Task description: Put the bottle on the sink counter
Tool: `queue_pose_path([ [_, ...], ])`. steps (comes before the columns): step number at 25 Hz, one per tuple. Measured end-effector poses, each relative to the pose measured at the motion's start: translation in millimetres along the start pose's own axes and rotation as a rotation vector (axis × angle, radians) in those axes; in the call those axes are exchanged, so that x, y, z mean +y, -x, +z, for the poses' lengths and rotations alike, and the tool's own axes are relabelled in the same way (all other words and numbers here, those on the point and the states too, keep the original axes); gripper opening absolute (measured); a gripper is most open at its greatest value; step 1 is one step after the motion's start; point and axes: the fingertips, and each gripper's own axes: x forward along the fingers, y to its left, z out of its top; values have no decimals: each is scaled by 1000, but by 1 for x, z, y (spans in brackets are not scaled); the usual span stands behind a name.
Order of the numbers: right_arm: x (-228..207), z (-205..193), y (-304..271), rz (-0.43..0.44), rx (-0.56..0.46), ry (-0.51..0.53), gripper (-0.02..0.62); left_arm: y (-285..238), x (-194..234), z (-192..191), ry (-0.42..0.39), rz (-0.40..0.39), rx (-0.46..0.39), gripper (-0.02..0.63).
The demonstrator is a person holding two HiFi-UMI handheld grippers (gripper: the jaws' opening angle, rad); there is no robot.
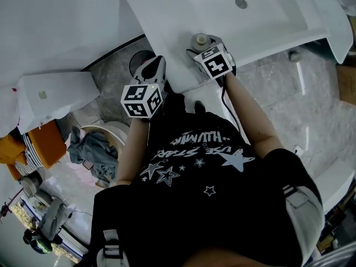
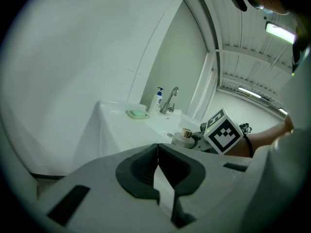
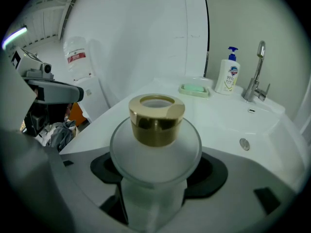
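Observation:
A frosted glass bottle (image 3: 154, 154) with a gold cap (image 3: 156, 118) fills the right gripper view, upright between the jaws of my right gripper (image 3: 155, 198), which is shut on it. In the head view the bottle (image 1: 201, 41) sits at the front edge of the white sink counter (image 1: 161, 15), just ahead of the right gripper (image 1: 210, 57). It also shows small in the left gripper view as the bottle (image 2: 184, 138). My left gripper (image 2: 158, 171) has its jaws pressed together with nothing between them; it hangs left of the counter's corner (image 1: 149, 74).
On the counter stand a green soap dish (image 3: 196, 89), a soap pump bottle (image 3: 228, 74) and a tap (image 3: 256, 74) by the basin with its drain (image 3: 244, 143). Clothes in a basket (image 1: 94, 149) lie on the floor at left.

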Motion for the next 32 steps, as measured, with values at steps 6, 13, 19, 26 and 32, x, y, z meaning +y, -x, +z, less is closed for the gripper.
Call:
queue_pose_path([
  [6, 2, -7, -4, -23, 35, 40, 325, 4, 1, -5, 0, 1, -1, 9],
  [13, 1, -8, -3, -28, 39, 29, 324, 12, 0, -5, 3, 9, -7, 9],
  [19, 4, -7, 4, -30, 6, 13, 324, 18, -3, -5, 3, 10, -13, 9],
  [26, 3, -14, 26, -31, -15, 3, 325, 25, -22, -2, -15, 16, -31, 9],
  [32, -5, -20, 57, -48, -62, -30, 324, 33, -43, -1, -27, 34, -60, 9],
])
